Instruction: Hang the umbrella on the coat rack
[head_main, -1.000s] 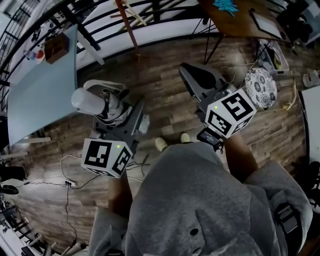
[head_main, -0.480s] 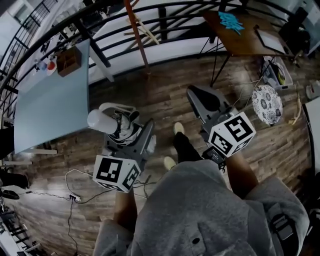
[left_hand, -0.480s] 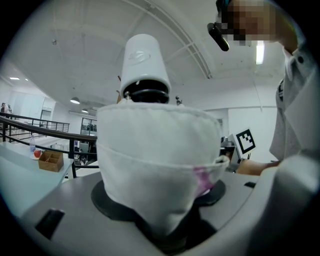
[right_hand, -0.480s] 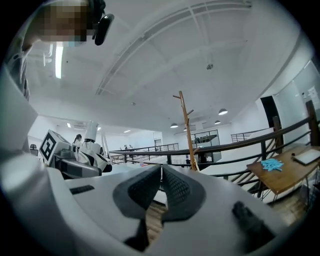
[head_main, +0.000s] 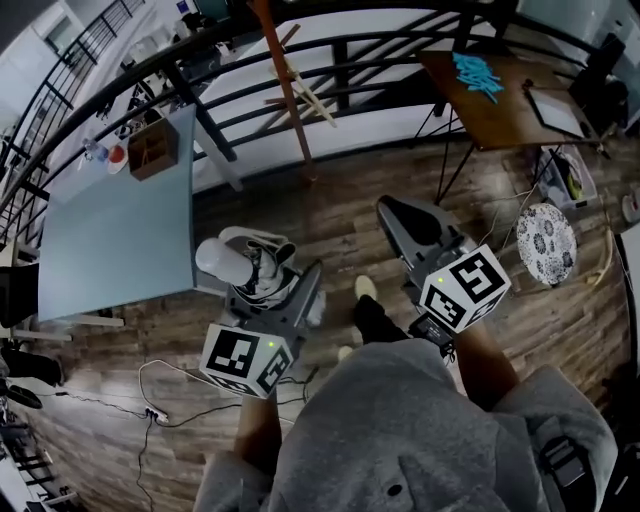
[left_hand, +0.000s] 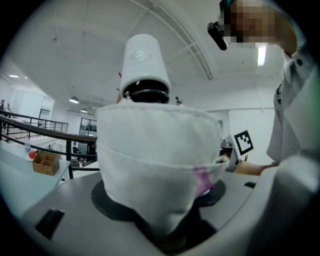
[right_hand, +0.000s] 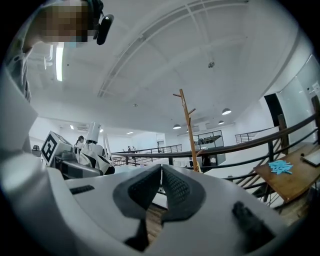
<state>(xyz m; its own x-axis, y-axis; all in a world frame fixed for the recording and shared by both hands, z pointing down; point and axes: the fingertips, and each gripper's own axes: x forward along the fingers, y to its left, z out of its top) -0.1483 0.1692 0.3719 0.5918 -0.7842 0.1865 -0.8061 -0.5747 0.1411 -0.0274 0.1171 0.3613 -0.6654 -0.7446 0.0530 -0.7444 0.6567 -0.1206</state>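
Observation:
A folded white umbrella (head_main: 245, 268) with a white cylindrical handle (left_hand: 145, 65) stands upright in my left gripper (head_main: 268, 295), which is shut on its fabric. In the left gripper view the umbrella (left_hand: 157, 160) fills the middle, with a pink patch on the cloth. My right gripper (head_main: 405, 218) is shut with nothing in it; its tips meet in the right gripper view (right_hand: 161, 171). The wooden coat rack (head_main: 288, 85) stands ahead by the railing, a thin pole with pegs (right_hand: 188, 127). Both grippers are well short of it.
A black railing (head_main: 350, 60) runs behind the rack. A light blue table (head_main: 110, 220) with a wooden box (head_main: 152, 148) is at the left. A brown table (head_main: 500, 100) and a patterned round disc (head_main: 546, 243) are at the right. Cables (head_main: 150, 400) lie on the wooden floor.
The person has stepped forward, so the rack and railing show more fully and lower in the head view. The left gripper still holds the umbrella; the right stays shut.

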